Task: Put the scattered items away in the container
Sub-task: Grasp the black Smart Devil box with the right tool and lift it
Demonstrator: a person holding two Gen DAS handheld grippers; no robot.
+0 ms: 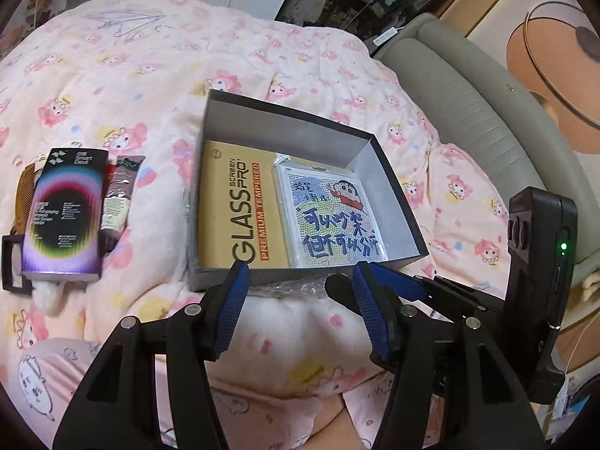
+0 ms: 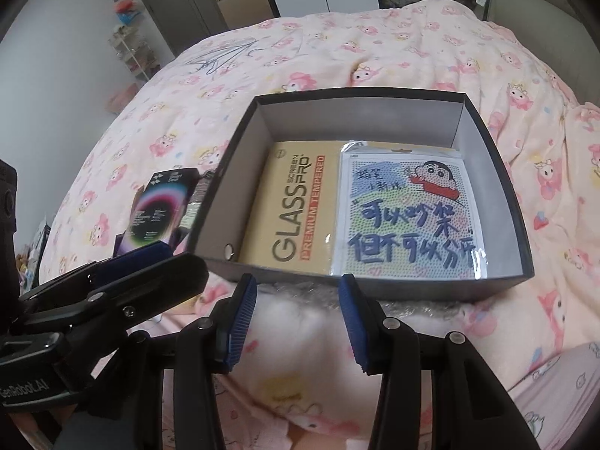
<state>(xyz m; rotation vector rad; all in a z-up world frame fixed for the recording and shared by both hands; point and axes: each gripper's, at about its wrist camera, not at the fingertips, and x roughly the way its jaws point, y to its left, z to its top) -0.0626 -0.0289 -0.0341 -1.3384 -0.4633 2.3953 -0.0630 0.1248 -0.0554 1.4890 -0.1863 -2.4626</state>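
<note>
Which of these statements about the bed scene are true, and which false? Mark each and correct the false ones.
1. The box holds two flat packs. True.
2. The cartoon pack lies right of the yellow pack. True.
3. The left gripper grips a tube. False: it is open and empty.
4. The purple carton is inside the box. False: it lies on the quilt, outside.
5. The right gripper holds nothing. True.

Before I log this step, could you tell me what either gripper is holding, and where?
Nothing: the left gripper and right gripper are both open and empty.
</note>
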